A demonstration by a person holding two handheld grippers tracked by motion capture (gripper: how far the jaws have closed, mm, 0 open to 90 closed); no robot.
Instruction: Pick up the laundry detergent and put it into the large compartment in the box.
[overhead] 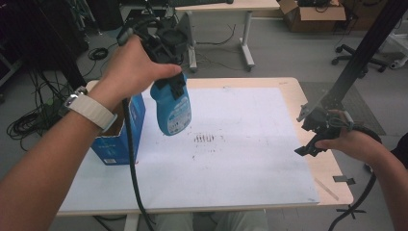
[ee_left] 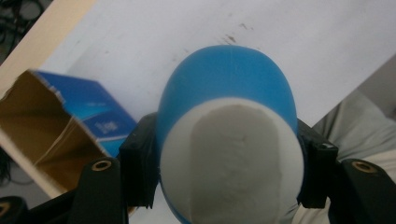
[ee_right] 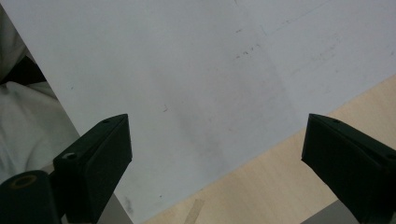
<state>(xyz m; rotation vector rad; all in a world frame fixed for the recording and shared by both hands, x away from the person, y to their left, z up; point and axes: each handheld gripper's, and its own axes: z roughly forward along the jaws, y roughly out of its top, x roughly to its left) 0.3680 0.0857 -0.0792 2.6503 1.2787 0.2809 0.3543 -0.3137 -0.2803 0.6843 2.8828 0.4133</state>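
The left gripper [overhead: 169, 85] is clamping a blue bottle [overhead: 172, 107] by its top end and holding it up in the air, clear of the table [overhead: 293, 91]. In the high view the bottle is hanging below the jaws with its long axis close to upright, leaning a little so that its rounded lower end is pointing down and slightly toward the person, above the left part of the white sheet [overhead: 240, 159] that is covering the tabletop. A blue and white label is showing on the side turned toward the camera.

In the left gripper view the bottle [ee_left: 226, 93] is running straight away from the camera between the two black jaws, which are pressing on its left and right flanks; a white, flattened face [ee_left: 233, 163] of it is sitting nearest the lens and the blue body is bulging out beyond.

An open blue cardboard box [overhead: 115, 139] is standing on the table just left of the bottle and lower down, its brown inside showing [ee_left: 42, 126].

The right gripper [overhead: 315, 132] is resting at the right edge of the table, well apart from the bottle, with its jaws spread wide and nothing between them [ee_right: 217, 154].
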